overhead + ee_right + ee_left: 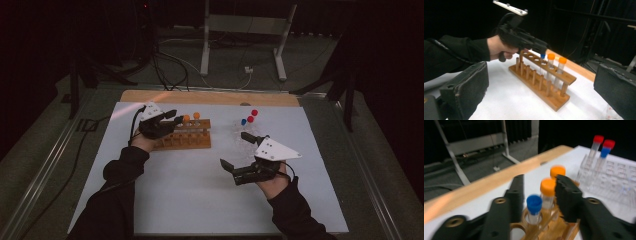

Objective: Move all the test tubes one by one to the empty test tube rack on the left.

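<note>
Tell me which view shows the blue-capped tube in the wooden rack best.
The left gripper view: the blue-capped tube stands close up in the wooden rack, between the left gripper's open jaws. The right gripper view shows it far off, its cap partly behind that gripper. In the high view the gripper covers it.

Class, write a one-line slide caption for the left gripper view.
Left gripper open around a blue-capped tube seated in the wooden rack, beside two orange-capped tubes.

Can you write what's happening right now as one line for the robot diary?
left tongs: open, around blue-capped tube in wooden rack | right tongs: open, empty | orange-capped tubes: in wooden rack | clear rack: three tubes
</note>
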Action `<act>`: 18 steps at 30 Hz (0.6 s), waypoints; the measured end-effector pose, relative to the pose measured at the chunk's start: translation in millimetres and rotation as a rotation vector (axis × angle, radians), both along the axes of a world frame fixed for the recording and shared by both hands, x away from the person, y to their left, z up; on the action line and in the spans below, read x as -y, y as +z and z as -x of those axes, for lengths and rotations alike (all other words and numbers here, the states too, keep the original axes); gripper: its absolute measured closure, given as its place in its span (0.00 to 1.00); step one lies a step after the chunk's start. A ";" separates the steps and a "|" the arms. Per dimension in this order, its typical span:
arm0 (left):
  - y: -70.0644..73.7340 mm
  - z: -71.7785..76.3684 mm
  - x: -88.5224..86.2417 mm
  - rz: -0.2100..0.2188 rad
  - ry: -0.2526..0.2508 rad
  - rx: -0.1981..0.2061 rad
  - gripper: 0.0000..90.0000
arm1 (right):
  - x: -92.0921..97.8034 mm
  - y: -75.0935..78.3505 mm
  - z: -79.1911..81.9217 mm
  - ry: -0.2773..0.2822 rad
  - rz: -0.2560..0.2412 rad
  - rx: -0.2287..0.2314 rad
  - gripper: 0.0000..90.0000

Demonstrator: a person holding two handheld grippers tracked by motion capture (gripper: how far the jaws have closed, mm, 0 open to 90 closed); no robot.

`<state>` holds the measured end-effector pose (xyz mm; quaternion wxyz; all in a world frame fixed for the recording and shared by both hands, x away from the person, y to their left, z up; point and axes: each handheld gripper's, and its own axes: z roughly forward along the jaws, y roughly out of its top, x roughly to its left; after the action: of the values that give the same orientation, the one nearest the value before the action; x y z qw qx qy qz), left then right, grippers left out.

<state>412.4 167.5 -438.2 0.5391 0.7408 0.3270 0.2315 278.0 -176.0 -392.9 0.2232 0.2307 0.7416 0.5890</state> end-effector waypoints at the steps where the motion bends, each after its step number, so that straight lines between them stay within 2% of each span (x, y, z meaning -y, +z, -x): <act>1: 5.5 2.5 -2.2 0.017 0.002 0.003 0.55 | 2.1 2.1 -0.8 0.003 -0.005 0.002 0.00; 3: 16.0 8.5 -6.6 0.051 -0.018 0.000 0.41 | 6.6 6.7 -2.2 -0.008 -0.011 -0.001 0.00; 4: 20.6 11.8 -7.8 0.054 -0.022 0.001 0.37 | 8.4 9.1 -4.0 -0.009 -0.003 -0.012 0.00; 7: 30.6 23.3 -10.2 0.065 -0.053 0.014 0.24 | 14.6 14.0 -9.1 -0.040 -0.003 0.000 0.00; 9: 34.0 31.1 -11.3 0.082 -0.088 0.004 0.17 | 18.1 16.0 -13.8 -0.052 -0.008 -0.003 0.00; 12: 35.6 42.7 -12.5 0.078 -0.164 0.004 0.04 | 21.5 17.4 -20.4 -0.055 -0.015 -0.017 0.00; 15: 36.6 53.6 -12.0 0.088 -0.179 0.001 0.03 | 22.6 16.1 -25.7 -0.069 -0.016 -0.043 0.00; 18: 35.3 64.7 -11.0 0.103 -0.199 0.000 0.02 | 22.6 10.1 -33.3 -0.092 0.019 -0.063 0.00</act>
<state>347.8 178.5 -402.9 0.5970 0.7408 0.2634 0.1597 311.3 -198.6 -382.7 0.2286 0.2808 0.7426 0.5634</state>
